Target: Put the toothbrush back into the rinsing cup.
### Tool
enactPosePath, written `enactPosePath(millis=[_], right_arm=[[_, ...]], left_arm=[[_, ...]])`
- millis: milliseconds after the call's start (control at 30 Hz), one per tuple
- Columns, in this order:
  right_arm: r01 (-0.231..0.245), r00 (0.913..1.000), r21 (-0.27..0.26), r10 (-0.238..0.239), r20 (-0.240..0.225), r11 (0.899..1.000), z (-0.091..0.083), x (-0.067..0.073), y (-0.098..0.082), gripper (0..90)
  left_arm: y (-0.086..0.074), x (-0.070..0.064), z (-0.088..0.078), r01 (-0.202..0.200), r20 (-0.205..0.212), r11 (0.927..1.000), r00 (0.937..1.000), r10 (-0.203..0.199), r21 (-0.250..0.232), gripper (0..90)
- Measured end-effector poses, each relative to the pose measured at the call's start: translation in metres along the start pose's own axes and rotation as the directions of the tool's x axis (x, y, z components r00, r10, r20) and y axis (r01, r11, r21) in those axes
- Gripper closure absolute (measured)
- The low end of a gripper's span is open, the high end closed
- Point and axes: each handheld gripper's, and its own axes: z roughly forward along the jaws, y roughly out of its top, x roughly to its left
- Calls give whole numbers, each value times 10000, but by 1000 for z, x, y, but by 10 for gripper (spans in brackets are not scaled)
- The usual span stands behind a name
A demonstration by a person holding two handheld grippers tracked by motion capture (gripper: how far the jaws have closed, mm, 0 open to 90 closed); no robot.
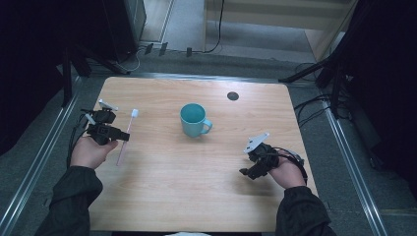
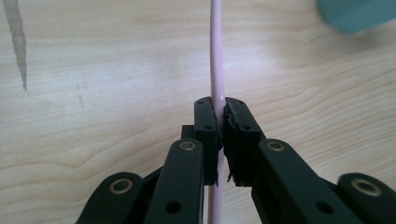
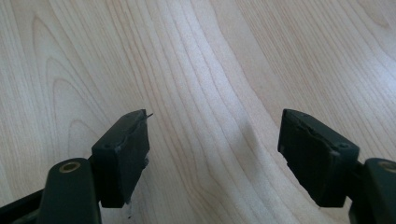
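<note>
While the left gripper [image 2: 219,119] shows small and dark at the table's left edge from above, its own view gets right in close: both jaws are pinched tight on the thin pink handle of a toothbrush [image 2: 216,60], which runs straight up between the pads and out past the top of that picture. Back to the high view, and now the whole toothbrush [image 1: 126,135] is there, white head pointing away from the person, lower end slanting down beside the left hand [image 1: 90,151]. Whether that lower end touches the wooden table [image 1: 196,187] or hangs clear, I cannot tell. A teal mug [image 1: 193,119] stands mid-table, handle to the right; the left gripper view catches just a blurred teal corner of it. Over on the right, the right gripper [image 3: 212,149] has its jaws spread wide over bare wood grain, nothing between them. From above, that right gripper [image 1: 252,164] sits low near the right hand [image 1: 286,173], its tips too dark to separate.
</note>
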Motion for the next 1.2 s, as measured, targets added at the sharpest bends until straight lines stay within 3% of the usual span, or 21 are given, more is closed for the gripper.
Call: enactPosePath(millis=[67,167,200,267,333,433,533,667,767,833,867,933,967,1000,1033,1167,1200], right_arm=[[-5,10000,-10,6,11,10000,0,0,0,248],[-12,10000,-41,12,-11,10000,-1,0,0,248],[-12,10000,-41,12,-11,10000,-1,0,0,248],[-141,9999,-26,141,12,9999,-1,-2,-1,248],[-158,9999,-59,159,25,9999,-1,-2,-1,248],[-107,9998,-176,110,150,9998,-3,-2,1,248],[-61,9996,-434,72,267,9990,-4,-3,3,248],[-49,9996,-492,63,282,9988,-5,-2,4,248],[-97,9997,-484,108,232,9988,-5,-3,4,248],[-141,9996,-555,153,220,9984,-5,-4,5,248],[-111,9997,-598,125,220,9981,-5,-4,5,248],[-123,9998,-650,134,166,9978,-5,-3,6,248],[-165,9998,-736,173,97,9971,-4,-2,7,246],[-108,9999,-833,106,-24,9965,-3,-1,10,244],[-97,10000,-814,95,-31,9966,-3,0,11,244],[-34,10000,-785,27,-80,9969,-1,0,12,244],[-66,10000,-773,63,-42,9970,-2,-1,12,244]], left_arm=[[0,-2,-2,-196,434,9993,9988,209,-308,841],[0,-6,-3,-267,734,9964,9968,326,-803,841],[0,-6,-3,-267,734,9964,9968,326,-803,841],[-1,-11,-6,-340,733,9896,9963,446,-1395,841],[-1,-12,-7,-367,764,9884,9959,484,-1473,842],[-3,-21,-9,-676,511,9735,9954,806,-2184,842],[-3,-27,-10,-824,475,9633,9941,976,-2555,842],[-3,-33,-9,-980,341,9547,9931,1120,-2809,842],[-4,-38,-10,-1199,276,9404,9904,1356,-3183,842],[-4,-40,-10,-1104,577,9343,9888,1377,-3390,842],[-4,-41,-9,-1229,495,9302,9876,1489,-3460,842],[-3,-43,-8,-1292,365,9286,9879,1511,-3478,842],[-1,-43,-7,-1238,457,9320,9879,1479,-3406,842],[1,-44,-6,-1221,384,9279,9887,1447,-3524,842],[3,-45,-5,-1133,473,9299,9893,1383,-3500,842],[6,-47,-5,-1141,512,9251,9885,1419,-3623,841],[8,-49,-7,-1037,486,9157,9900,1327,-3883,841]])
